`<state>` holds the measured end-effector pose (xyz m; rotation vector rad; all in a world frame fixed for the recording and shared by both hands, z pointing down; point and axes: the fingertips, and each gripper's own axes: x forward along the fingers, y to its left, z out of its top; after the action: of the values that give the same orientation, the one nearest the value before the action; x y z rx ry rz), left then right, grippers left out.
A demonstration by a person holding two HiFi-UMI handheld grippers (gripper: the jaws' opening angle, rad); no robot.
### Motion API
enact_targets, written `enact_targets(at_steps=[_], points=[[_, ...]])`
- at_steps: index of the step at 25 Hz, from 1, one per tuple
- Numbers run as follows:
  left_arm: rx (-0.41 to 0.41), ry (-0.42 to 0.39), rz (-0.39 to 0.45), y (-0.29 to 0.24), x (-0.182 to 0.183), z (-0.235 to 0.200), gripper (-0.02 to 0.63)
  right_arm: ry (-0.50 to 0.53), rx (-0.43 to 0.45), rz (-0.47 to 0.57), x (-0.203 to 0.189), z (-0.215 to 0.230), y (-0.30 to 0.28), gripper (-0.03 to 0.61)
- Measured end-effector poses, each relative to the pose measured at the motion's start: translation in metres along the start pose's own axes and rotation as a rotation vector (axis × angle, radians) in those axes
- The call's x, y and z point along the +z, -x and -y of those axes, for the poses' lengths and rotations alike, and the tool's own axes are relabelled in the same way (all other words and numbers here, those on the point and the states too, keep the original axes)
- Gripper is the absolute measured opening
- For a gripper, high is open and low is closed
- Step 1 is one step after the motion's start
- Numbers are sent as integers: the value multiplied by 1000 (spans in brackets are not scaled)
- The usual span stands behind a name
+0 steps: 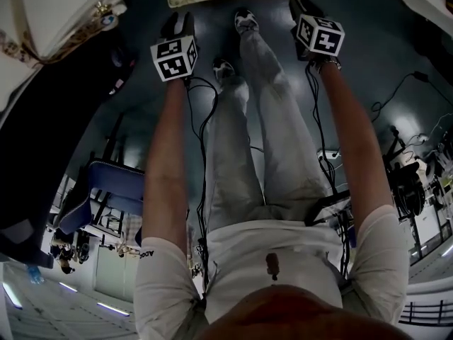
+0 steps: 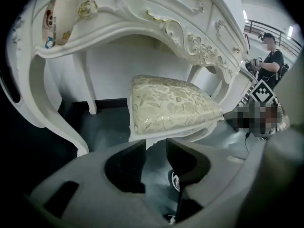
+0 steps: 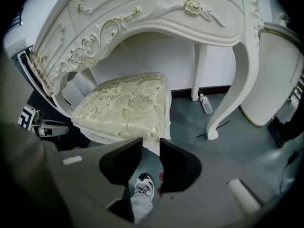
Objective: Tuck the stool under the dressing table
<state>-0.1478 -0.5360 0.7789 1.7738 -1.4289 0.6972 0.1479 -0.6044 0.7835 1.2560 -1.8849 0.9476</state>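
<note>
Left gripper [image 2: 156, 144]: jaws parted, nothing clamped, tips just short of the near edge of the white carved stool with cream brocade cushion [image 2: 171, 103]. Right gripper [image 3: 151, 144]: likewise released, tips just short of the stool's near corner. Stool stands directly ahead of both grippers, at the arched kneehole of the ornate white dressing table [image 2: 142, 27].

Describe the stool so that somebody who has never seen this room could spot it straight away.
Find the big white carved dressing table with gold trim against the white wall. At the arched opening between its curved legs stands the stool. It is the only low piece with a padded cream floral cushion on a white frame.
</note>
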Motion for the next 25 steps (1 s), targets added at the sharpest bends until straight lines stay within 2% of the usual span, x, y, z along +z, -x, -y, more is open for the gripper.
enact_targets(at_steps=[4,7,9,11,13,17,20,25], points=[[18,15,20,-14,19,-3,137,-13,-22,10,11,-1,-8,117],[92,67,62,-20,29,-17,129,65,8,36,13,-12,-11,114],[113,121,62,-28,32,-26,113,96,11,38,28,-12,-22,114],[115,150,64,-36,40,-32,112,31,-20,52,56,-5,-38,112],[104,143,80,-38,52,-32,112,-20,-39,62,86,0,-50,109],[59,79,95,-37,66,-23,112,2,-34,49,122,10,-60,105],[45,78,96,-25,62,-19,88,-1,-17,66,113,3,-43,95],[-1,75,47,17,31,-4,8,44,-14,37,45,-6,5,8]])
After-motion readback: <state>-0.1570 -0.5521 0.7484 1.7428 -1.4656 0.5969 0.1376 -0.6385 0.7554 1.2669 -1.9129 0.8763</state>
